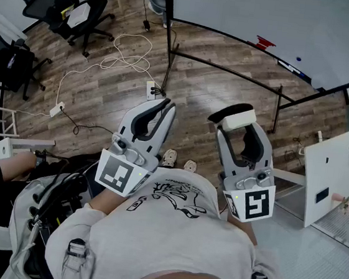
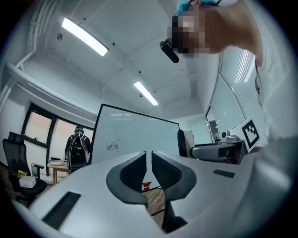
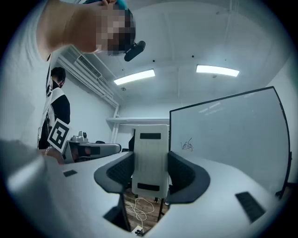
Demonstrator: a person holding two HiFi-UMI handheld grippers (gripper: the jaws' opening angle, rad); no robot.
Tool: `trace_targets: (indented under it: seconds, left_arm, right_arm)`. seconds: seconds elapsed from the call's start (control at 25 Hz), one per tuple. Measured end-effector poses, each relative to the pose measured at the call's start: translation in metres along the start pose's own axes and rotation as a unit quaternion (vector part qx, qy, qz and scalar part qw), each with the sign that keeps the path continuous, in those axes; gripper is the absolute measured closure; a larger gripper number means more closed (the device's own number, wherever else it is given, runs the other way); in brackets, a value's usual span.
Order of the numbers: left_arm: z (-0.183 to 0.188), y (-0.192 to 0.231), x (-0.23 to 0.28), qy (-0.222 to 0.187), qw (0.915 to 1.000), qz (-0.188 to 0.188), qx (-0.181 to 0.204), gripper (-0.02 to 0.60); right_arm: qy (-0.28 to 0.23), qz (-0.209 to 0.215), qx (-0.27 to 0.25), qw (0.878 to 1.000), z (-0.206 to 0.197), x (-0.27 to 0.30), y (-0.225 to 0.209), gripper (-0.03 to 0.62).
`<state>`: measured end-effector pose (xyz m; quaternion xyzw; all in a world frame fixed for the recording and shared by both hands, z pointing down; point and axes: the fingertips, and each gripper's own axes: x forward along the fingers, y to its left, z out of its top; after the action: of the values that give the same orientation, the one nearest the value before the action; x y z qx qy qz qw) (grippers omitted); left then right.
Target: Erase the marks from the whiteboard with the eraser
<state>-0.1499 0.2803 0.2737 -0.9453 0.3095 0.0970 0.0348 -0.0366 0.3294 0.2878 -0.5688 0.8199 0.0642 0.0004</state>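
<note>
Here the right gripper (image 3: 150, 162) clamps the white eraser (image 3: 150, 153), left gripper (image 2: 149, 162) nearly closed, empty; whiteboard (image 3: 233, 135) scribble (image 3: 187, 145) illegible.

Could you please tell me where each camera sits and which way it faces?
Head view: on the head, steeply down at floor, shirt, left gripper and right gripper.
Left gripper view: on that gripper, along its shut jaws toward the whiteboard.
Right gripper view: on that gripper, along jaws clamping the eraser.
Both gripper views share the whiteboard's scribble.

Whiteboard (image 1: 270, 15) cut by top edge; scribble (image 3: 187, 145) too small to read.
</note>
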Motion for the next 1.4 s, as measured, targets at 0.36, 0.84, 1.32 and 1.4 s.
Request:
trace_targets:
  seconds: [0.36,0.84,1.32,1.4]
  left_arm:
    - [-0.009,0.04,-0.004,0.019,0.9998,-0.007,0.002,0.534]
    - [-0.019,0.071,0.025,0.019,0.9998,-0.011,0.001,0.534]
    - [-0.009,0.124,0.102,0.052,0.9986,-0.004,-0.008,0.534]
    - [-0.021,0.113,0.116,0.047,0.9989,-0.003,-0.001,0.534]
  right_arm:
    - [-0.003,-0.006,0.003,1.0,-0.001,0.039,0.019,0.359]
    - [0.004,-0.019,0.008,1.0,-0.016,0.075,-0.004,0.359]
    - [0.008,-0.012,0.013,1.0,0.005,0.151,-0.065,0.359]
    - [0.003,-0.011,0.014,1.0,-0.008,0.146,-0.083,0.359]
